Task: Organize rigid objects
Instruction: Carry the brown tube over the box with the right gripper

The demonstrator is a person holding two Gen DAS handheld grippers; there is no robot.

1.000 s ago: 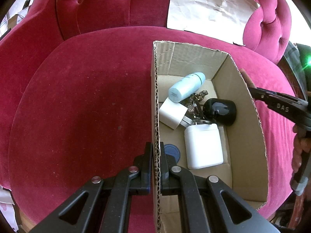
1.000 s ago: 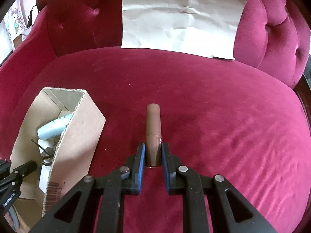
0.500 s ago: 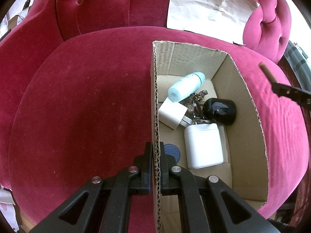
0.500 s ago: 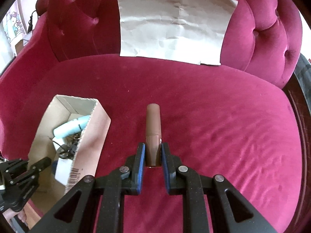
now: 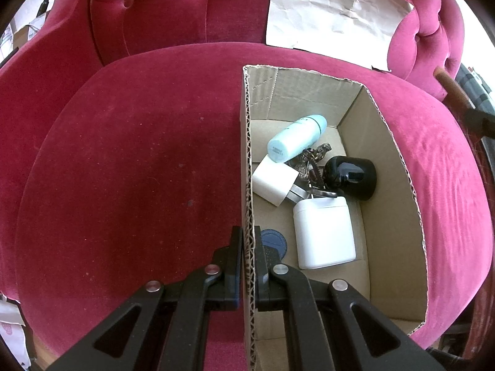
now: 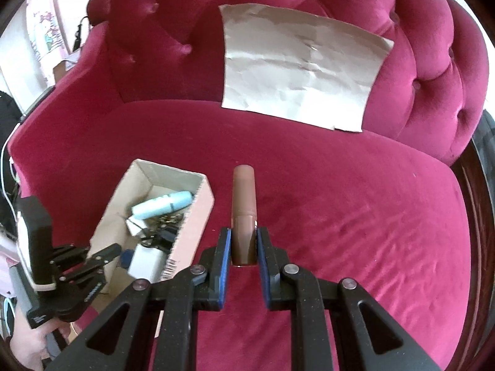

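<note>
Left wrist view showed the left claw (image 5: 247,266) pointing steeply down, its jaws pinching the near wall of the open brown cardboard box (image 5: 393,167) on the crimson velvet sofa seat (image 5: 130,170). Right claw (image 6: 244,247) was tilted down above the seat, pinching the lower end of a brown cylindrical tube (image 6: 243,204), just right of the box. Only the left view showed clearly the box contents: a pale blue bottle (image 5: 297,139), a white rectangular container (image 5: 323,232), a black round object (image 5: 351,177). A metal tangle between them was hard to identify. Only the right view showed the person's hand (image 6: 27,343), cut off at the edge.
</note>
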